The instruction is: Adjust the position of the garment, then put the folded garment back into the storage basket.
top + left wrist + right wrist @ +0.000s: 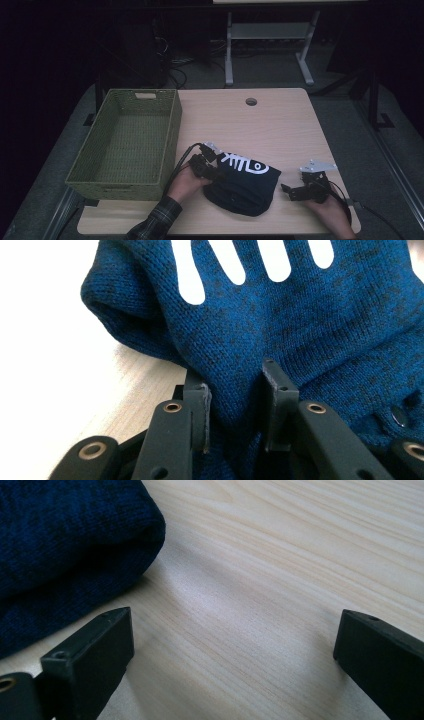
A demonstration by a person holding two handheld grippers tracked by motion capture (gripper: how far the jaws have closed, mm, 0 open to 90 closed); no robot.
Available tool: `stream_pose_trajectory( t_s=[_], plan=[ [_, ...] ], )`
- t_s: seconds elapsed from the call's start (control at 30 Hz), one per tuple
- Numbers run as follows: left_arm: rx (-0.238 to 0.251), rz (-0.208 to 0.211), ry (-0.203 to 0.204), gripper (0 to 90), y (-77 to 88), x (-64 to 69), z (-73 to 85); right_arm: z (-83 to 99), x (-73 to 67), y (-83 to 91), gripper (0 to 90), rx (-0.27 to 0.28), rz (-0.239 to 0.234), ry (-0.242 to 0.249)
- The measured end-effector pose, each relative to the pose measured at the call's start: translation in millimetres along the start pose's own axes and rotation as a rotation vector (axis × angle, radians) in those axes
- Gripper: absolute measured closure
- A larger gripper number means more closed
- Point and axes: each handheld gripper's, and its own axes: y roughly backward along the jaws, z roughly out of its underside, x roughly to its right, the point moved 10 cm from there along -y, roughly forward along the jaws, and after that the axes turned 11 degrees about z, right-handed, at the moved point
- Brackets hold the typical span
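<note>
Dark blue knit sweater point(243, 186) sits folded on the bench point(280, 125) beside a green basket point(127, 142). Left hand-held gripper point(235, 390) pinches a fold of it; right hand-held gripper point(232, 645) gapes wide over bare wood nearby.

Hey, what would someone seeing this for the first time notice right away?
Probably the folded dark blue knit garment with its white print, lying near the front of the wooden table, where the left gripper pinches a fold of it. To its left sits a large green woven basket, and the right gripper waits open beside the cloth.
</note>
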Motion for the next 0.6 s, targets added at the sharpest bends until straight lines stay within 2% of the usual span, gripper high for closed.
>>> stream_pose_trajectory(
  t_s=[0.2,0.33,0.4,0.6],
  plan=[
    [0.012,0.004,0.008,71.4,2.2,2.1,-1.1,0.3,-0.4,0.2,2.3,-0.004,-0.001,-0.005],
    [0.01,0.0,-0.003,71.3,5.2,3.9,-1.8,0.3,-0.5,0.2,2.3,-0.004,-0.001,-0.005],
    [0.023,0.002,0.006,71.3,6.8,6.5,-3.8,0.3,-0.4,0.2,2.3,-0.004,-0.001,-0.005],
    [0.015,-0.005,0.006,71.6,15.4,12.7,-11.1,0.1,-0.5,0.1,2.3,-0.002,-0.001,-0.006]
  ],
)
